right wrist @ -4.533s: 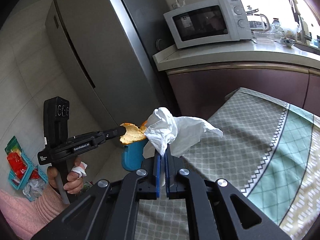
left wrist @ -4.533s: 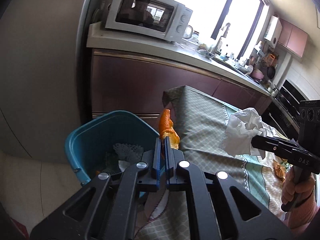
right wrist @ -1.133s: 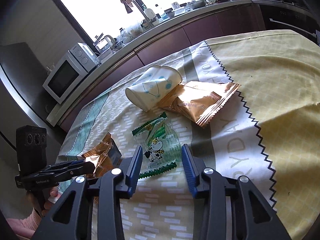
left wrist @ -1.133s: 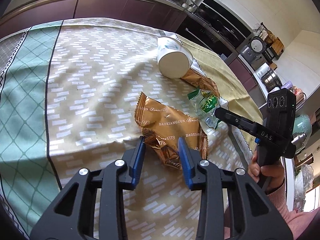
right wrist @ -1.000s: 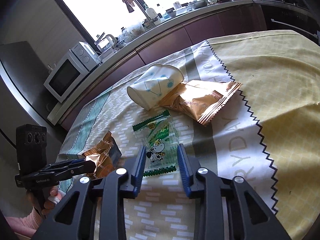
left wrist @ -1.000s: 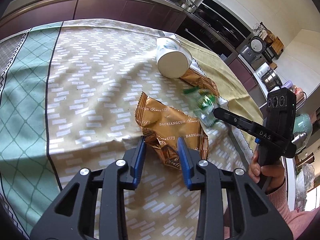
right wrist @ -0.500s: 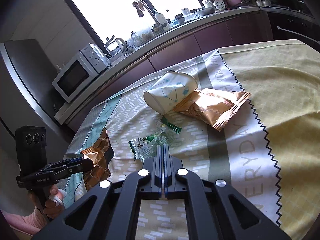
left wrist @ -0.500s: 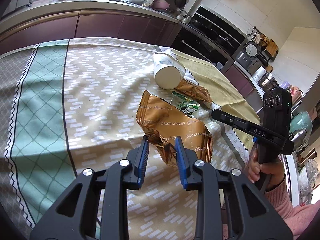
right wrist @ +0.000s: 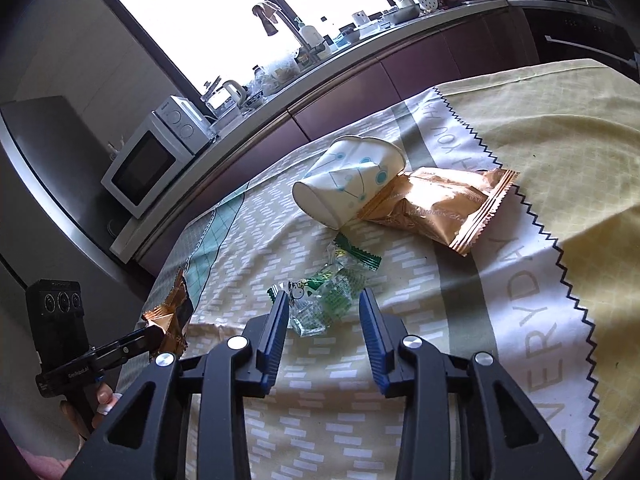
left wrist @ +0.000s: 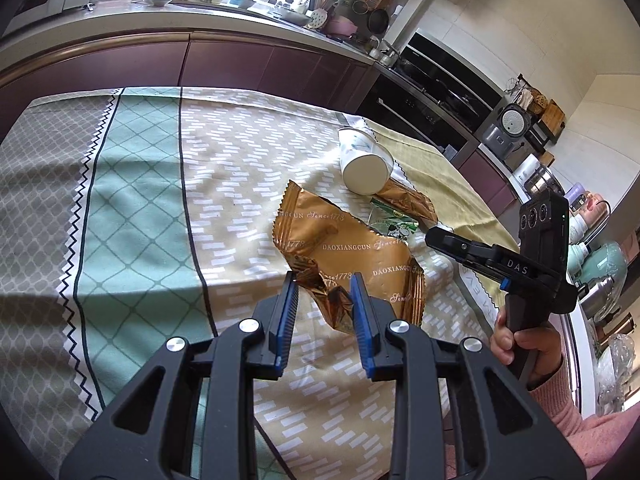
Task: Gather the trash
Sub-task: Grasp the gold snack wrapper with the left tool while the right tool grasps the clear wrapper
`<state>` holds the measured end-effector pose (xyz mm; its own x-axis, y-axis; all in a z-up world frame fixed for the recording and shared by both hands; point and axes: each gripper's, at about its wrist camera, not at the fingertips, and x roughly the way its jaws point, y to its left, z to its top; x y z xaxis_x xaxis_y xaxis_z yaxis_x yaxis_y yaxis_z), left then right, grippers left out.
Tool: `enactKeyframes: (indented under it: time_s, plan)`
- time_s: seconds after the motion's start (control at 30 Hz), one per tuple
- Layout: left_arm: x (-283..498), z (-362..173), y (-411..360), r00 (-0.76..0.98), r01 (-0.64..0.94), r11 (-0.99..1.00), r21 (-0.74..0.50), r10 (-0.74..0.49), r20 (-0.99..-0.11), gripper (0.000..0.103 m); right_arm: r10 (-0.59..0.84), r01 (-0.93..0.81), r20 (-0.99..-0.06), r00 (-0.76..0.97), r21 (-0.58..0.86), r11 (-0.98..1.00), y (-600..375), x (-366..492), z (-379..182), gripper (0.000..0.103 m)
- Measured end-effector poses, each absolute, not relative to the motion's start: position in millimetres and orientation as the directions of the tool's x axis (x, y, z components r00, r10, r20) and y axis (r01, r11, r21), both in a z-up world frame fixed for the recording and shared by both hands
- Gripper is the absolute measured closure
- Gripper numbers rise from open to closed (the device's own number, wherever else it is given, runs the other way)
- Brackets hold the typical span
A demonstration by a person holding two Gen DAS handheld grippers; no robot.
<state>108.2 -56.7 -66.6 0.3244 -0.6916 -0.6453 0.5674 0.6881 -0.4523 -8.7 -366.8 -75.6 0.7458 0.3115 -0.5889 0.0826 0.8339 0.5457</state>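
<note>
A: Where does the gold wrapper (left wrist: pixel 352 252) sit against the left gripper (left wrist: pixel 323 284)?

B: Its crumpled near end lies between the two blue pads, which stand apart on either side of it. In the left wrist view I cannot tell whether either pad touches the foil. The rest of the bag spreads away toward 12 and 1 o'clock.

A: And the right gripper (right wrist: pixel 323 308)?

B: Its fingers are spread wide. The clear green candy wrapper (right wrist: pixel 324 292) lies in the gap at 12 o'clock, closer to the left finger and not gripped, resting on the cloth.

A: What else is beyond it?

B: A paper cup (right wrist: pixel 346 182) tipped on its side at 12 o'clock, its base facing the camera. A second gold wrapper (right wrist: pixel 440 204) lies just beside it at 1 o'clock, one corner touching the cup.

A: The surface?

B: A tabletop under a patterned tablecloth (left wrist: pixel 132 184): grey, green lattice, beige with white dashes, then yellow, with zigzag borders and printed letters.

A: And the room?

B: A kitchen. A counter with dark red cabinet fronts (right wrist: pixel 420 64) runs behind the tabletop, a microwave (right wrist: pixel 152 160) at 10 o'clock in the right wrist view, a bright window (right wrist: pixel 224 16) above the faucet, and a black oven (left wrist: pixel 448 80) at 1 o'clock in the left wrist view.
</note>
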Motion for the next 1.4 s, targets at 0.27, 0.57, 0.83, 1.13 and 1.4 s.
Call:
enactKeyframes:
  time_s: [0.27,0.57,0.83,1.13,1.4]
  plan:
    - [106.1,-65.9,-50.3,0.333,0.562,0.692,-0.452,-0.69,-0.643,0.076,0.35,0.089,-0.601,0.719,0.579,0.81,-354.6,14.3,-88.1,0.095]
    - [107.2,-64.6,-37.0,0.347,0.549,0.699,-0.458,-0.69,-0.635,0.076,0.373,0.024,-0.574,0.729,0.567,0.824,-342.6,7.7,-75.5,0.101]
    - [105.4,-59.0,-15.1,0.393,0.534,0.722,-0.441,-0.673,-0.627,0.076,0.409,-0.073,-0.555,0.725,0.527,0.847,-315.8,6.2,-55.2,0.101]
    - [103.8,-54.9,25.7,0.44,0.485,0.747,-0.455,-0.658,-0.611,0.076,0.388,-0.111,-0.588,0.71,0.451,0.886,-285.2,12.6,-44.0,0.1]
    - [106.9,-59.9,37.2,0.435,0.479,0.742,-0.469,-0.665,-0.608,0.076,0.225,0.085,-0.629,0.744,0.424,0.902,-326.0,-1.7,-59.5,0.065]
